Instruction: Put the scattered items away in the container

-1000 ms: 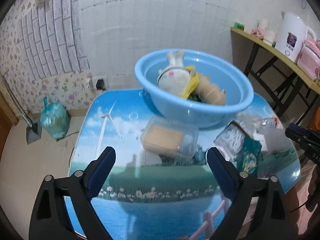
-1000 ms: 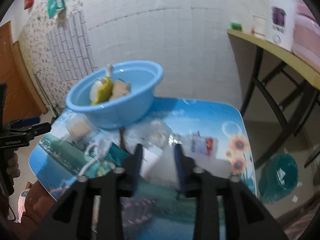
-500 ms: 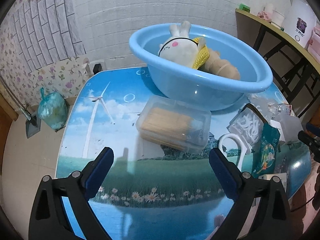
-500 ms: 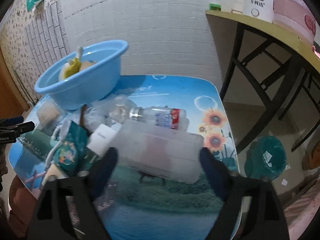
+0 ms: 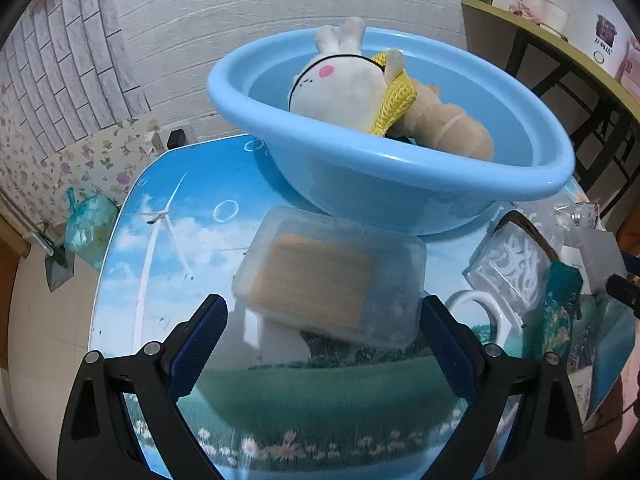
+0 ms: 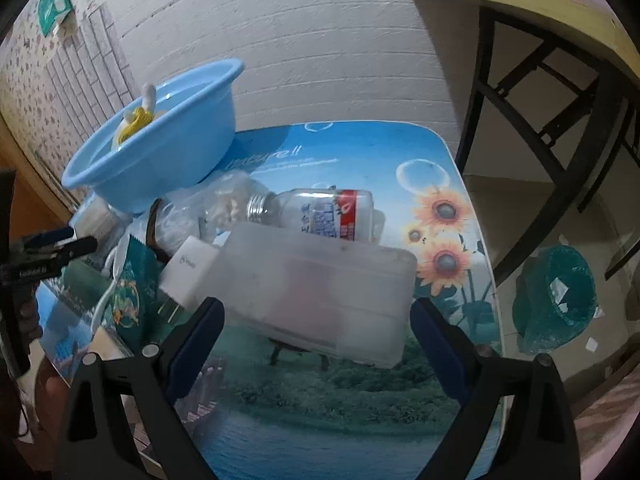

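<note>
A light blue basin (image 5: pixel 384 168) stands at the back of the table and holds a white plush rabbit (image 5: pixel 340 88) and a tan plush toy (image 5: pixel 448 128). It also shows in the right wrist view (image 6: pixel 160 160). My left gripper (image 5: pixel 322 332) is open, its jaws straddling a clear box of wooden sticks (image 5: pixel 332 276). My right gripper (image 6: pixel 316 336) is open, its jaws on either side of a frosted plastic box (image 6: pixel 320 292). Behind that box lie a clear bottle (image 6: pixel 320 212) and a white charger plug (image 6: pixel 188 272).
The table (image 5: pixel 180 240) has a printed landscape top. A green packet (image 6: pixel 132 292), a clear bag (image 5: pixel 512 268) and a white ring (image 5: pixel 476 312) lie between the boxes. A side table (image 6: pixel 540 40) stands at the right, with a green bin (image 6: pixel 556 296) on the floor.
Both grippers have moved forward and down onto their boxes. The right gripper, nearly closed a second ago, has opened wide around the frosted box.
</note>
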